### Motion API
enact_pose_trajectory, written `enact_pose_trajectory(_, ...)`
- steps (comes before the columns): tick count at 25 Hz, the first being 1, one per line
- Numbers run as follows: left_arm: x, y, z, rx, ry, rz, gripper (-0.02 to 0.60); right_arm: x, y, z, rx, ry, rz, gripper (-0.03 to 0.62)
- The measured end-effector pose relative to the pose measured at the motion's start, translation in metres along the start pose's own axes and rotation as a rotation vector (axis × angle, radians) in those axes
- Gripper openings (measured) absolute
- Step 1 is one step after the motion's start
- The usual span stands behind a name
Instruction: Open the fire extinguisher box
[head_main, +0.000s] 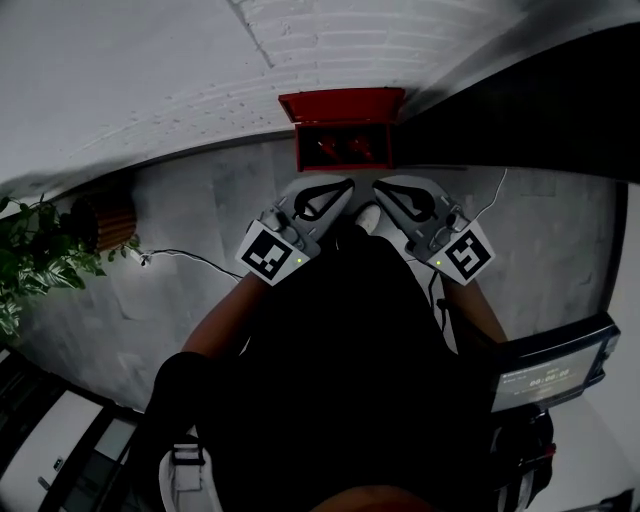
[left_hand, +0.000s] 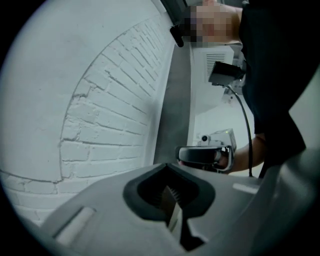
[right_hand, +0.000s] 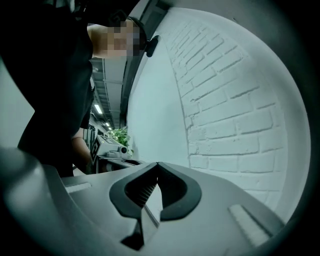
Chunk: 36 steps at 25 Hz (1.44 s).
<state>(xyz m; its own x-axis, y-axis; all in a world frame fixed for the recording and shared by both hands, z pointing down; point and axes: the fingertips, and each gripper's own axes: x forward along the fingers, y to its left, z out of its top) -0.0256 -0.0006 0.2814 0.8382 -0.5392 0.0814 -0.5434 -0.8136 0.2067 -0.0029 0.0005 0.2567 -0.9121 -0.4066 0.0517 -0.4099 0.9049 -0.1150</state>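
light: dim, bluish | edges: fisheye-warped — dark vignette | focus: soft

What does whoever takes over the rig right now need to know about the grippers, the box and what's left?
Left gripper: jaws shut, empty, held close to the body.
Right gripper: jaws shut, empty, beside the left one.
Fire extinguisher box: on the floor against the white brick wall, just ahead of both grippers.
Done: lid stands raised; red extinguishers show inside.
Left: the opening looks complete; neither gripper touches the box.
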Motion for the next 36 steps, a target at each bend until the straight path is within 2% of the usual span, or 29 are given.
enact_pose_trajectory(6, -0.009, -0.007, 0.030, 0.061, -0.041, -0.003, 0.002, 0.005, 0.014, 0.023, -0.039, -0.029, 0.019, 0.009)
enact_pose_trajectory(10, -0.011, -0.011, 0.037, 0.083, -0.046, -0.006, 0.002, 0.005, 0.016, 0.025, -0.049, -0.026, 0.023, 0.009)
enact_pose_trajectory(36, -0.018, -0.016, 0.033, 0.080, -0.034, 0.008, 0.002, 0.006, 0.024, 0.014, -0.012, -0.020, 0.030, 0.009)
